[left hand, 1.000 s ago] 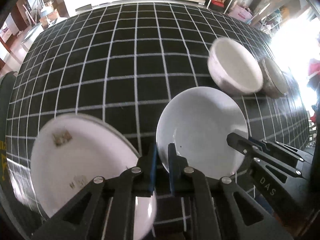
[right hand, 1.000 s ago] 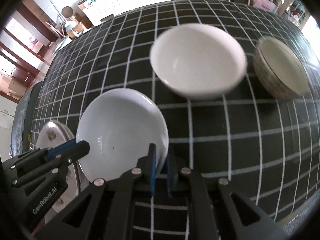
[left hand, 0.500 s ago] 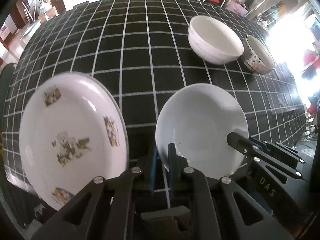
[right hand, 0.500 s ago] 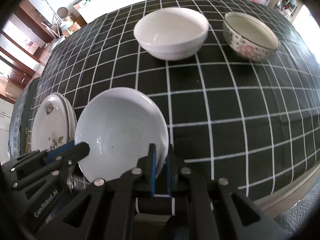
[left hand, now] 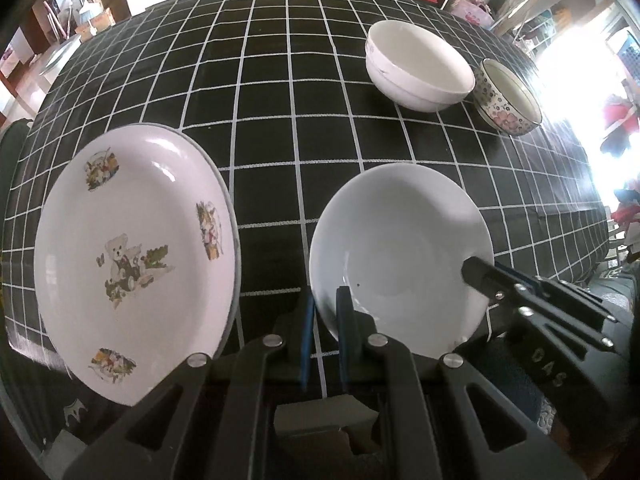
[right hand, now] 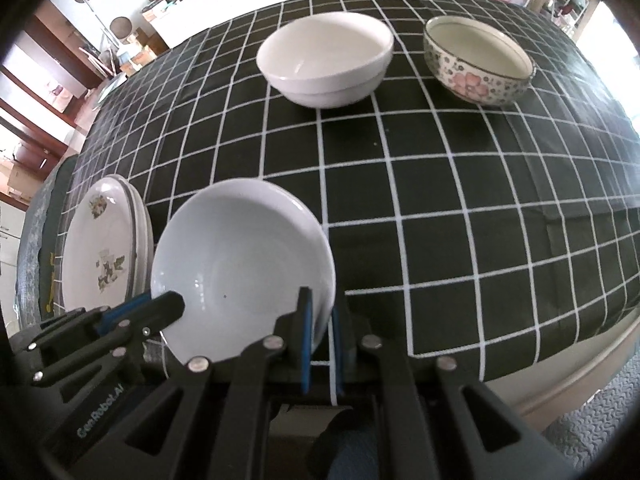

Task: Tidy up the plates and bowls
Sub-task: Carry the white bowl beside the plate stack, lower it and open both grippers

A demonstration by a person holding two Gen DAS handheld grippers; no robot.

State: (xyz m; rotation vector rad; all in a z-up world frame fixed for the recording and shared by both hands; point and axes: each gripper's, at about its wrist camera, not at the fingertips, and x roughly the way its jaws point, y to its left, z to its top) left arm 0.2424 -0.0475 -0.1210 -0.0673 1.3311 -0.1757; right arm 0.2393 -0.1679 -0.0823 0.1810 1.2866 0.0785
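From your left wrist view, the plain white plate (left hand: 400, 256) fills the lower centre-right; its near rim is hidden behind the fingers of your left gripper (left hand: 323, 312), which is clamped on that rim with only the rim's thickness between the blue pads; your right gripper (left hand: 476, 270) comes in from the lower right, its tips over the plate's far-right edge, and the pinch itself cannot be made out from here; the teddy-bear plate (left hand: 132, 256) sits at left on the black checked tablecloth (left hand: 280, 92), its lower edge close to the cloth's dim border; at upper right stand a white bowl (left hand: 420, 68) and, just beside it, a floral bowl (left hand: 508, 98), the latter partly washed out by glare.

From your right wrist view, the plain white plate (right hand: 244, 276) lies lower left of centre, glossy, shallow, with a tiny dark speck inside; your right gripper (right hand: 320, 312) is clamped on its right rim; your left gripper (right hand: 172, 306) reaches in from the lower left over the opposite rim, covering it; the teddy-bear plate (right hand: 100, 248) tops a stack at far left, the plates beneath showing only as thin edges; white bowl (right hand: 326, 60) and floral bowl (right hand: 478, 64) stand at the top, close but apart.
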